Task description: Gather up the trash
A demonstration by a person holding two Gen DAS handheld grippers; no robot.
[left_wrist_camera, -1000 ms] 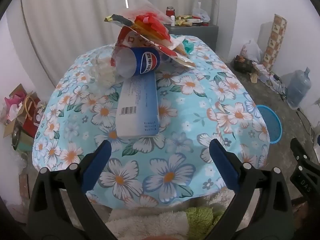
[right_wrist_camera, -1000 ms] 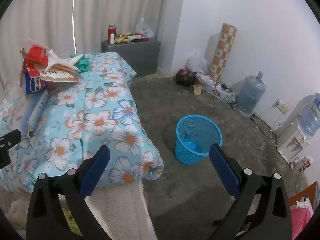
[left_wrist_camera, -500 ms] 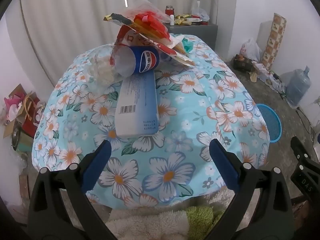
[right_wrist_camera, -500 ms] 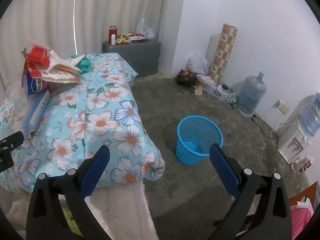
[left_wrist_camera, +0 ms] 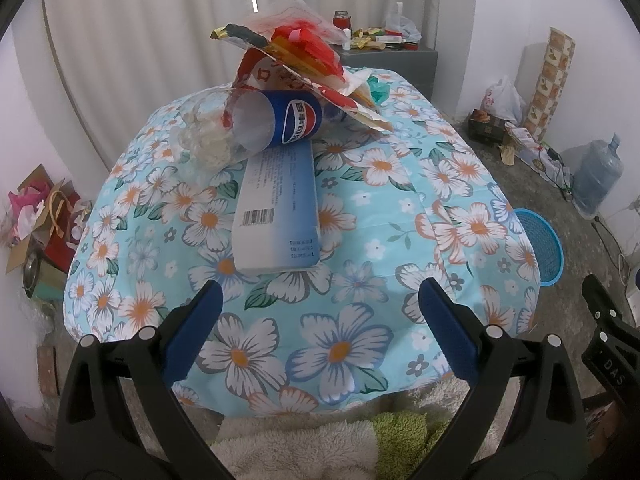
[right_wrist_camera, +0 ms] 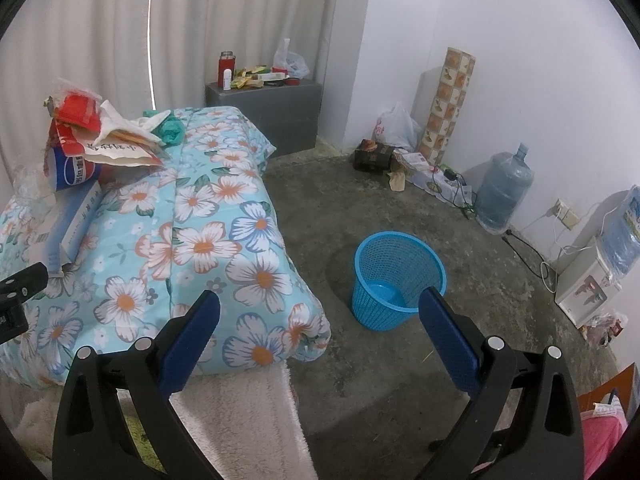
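We have both tools empty with their jaws spread wide apart. The left tool faces the trash heaped on the flowered quilt of the bed; the right tool looks past the quilt's corner toward the blue mesh wastebasket standing on the concrete floor.

The relation we judge the next move to turn on: the long white-and-blue box lies straight ahead of the left tool, just beyond its fingertips, with its long axis running away from us along the tool's own line of sight. Its near short end sits roughly between the two jaws, a little left of centre. So the left tool is much the nearer one, and we would think it can close across the box's narrow width without turning. The right tool is well apart from the pile, and nearer the basket.

Behind the box, touching its far end, a blue Pepsi paper cup lies on its side with its open mouth toward us, tilted left. Crumpled clear plastic lies just beside the cup on its left. Red and white snack wrappers are stacked on top, and a green crumpled bag sits behind them.

As for writing, the cup shows the Pepsi globe logo with characters we cannot read. The box carries a barcode and fine print too small to make out. The wrapper bears large red characters, partly hidden. The edge of the right tool, seen from the left view, reads "DAS".
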